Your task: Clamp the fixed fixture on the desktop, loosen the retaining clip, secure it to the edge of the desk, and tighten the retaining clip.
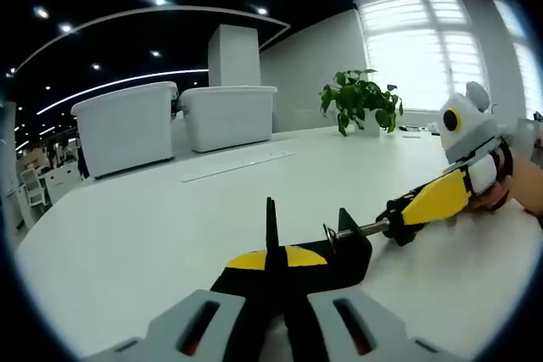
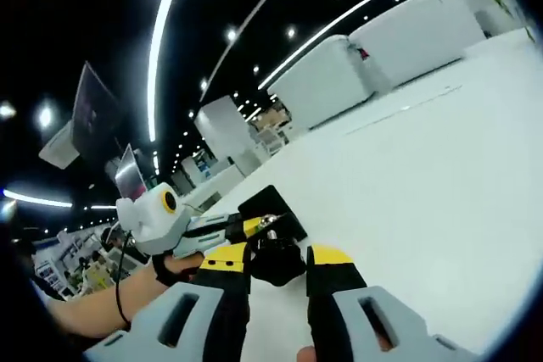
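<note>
On the white desk (image 1: 153, 235), one clamp fixture (image 1: 344, 247), black with yellow trim, lies flat near the desk's near edge. Landmark: this fixture.

Item 1, left hand-held gripper (image 1: 273, 294): one, clenched on the fixture's black upright bar, jaws pinched tight to either side of it; judged to be steadying the body so that the screw can be turned without the fixture sliding.

Item 2, screw handle (image 1: 434, 199): one, yellow and black, running out to the right of the fixture on a threaded rod.

Item 3, right hand-held gripper (image 2: 278, 281): one, seen in the left gripper view at the far end of that handle, a person's hand behind it. In its own view the jaws stand close on either side of the black knob end; grasping it, apparently, to loosen the retaining clip.

Beyond the fixture: two white bins (image 1: 127, 125), side by side; one potted plant (image 1: 361, 101), further right by the window.
</note>
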A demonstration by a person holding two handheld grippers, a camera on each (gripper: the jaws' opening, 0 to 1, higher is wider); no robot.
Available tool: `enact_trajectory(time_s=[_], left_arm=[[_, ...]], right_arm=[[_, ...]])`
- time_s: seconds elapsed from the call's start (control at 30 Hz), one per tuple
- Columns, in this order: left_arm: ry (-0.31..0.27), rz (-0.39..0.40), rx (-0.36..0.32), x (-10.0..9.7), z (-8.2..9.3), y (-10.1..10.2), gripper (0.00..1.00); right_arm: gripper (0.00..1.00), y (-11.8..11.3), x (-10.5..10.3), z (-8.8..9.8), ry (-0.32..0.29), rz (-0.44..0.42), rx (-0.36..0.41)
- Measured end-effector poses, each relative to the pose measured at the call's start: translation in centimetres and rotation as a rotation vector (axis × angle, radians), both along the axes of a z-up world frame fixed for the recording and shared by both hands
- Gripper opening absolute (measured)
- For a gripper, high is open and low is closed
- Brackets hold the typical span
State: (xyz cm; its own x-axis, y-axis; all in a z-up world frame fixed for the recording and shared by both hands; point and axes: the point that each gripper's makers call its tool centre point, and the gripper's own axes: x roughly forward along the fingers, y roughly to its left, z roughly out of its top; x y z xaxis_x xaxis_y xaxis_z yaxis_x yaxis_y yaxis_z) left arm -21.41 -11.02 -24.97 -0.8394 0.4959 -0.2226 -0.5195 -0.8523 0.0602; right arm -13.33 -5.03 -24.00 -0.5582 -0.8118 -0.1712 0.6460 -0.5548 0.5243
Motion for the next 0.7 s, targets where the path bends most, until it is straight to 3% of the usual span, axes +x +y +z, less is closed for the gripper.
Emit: enact_trajectory(time_s=[0.13,0.17,0.4,0.43,0.57,0.7], left_arm=[[0.000,0.000,0.001,0.0,0.0,0.0,0.06],[0.000,-0.001,0.000,0.1,0.0,0.0,0.06],[-0.001,0.011,0.002,0.2,0.0,-0.1,0.06],[-0.001,0.013,0.002,0.3,0.1,-0.1,0.06],[-0.001,0.015,0.001,0.7,0.1,0.0,0.06],[-0.002,0.015,0.002,0.6,0.0,-0.1,0.06]], right_arm=[[0.24,0.0,-0.3,0.1,0.045,-0.001,0.030],[0.24,0.3,-1.3,0.1,0.075,-0.003,0.051],[0.24,0.3,-2.0,0.6,0.284,-0.013,0.191],[0.24,0.3,-2.2,0.7,0.341,-0.013,0.228],[0.25,0.3,-2.6,0.8,0.439,-0.018,0.304],[0.25,0.2,-3.5,0.9,0.599,-0.023,0.449]])
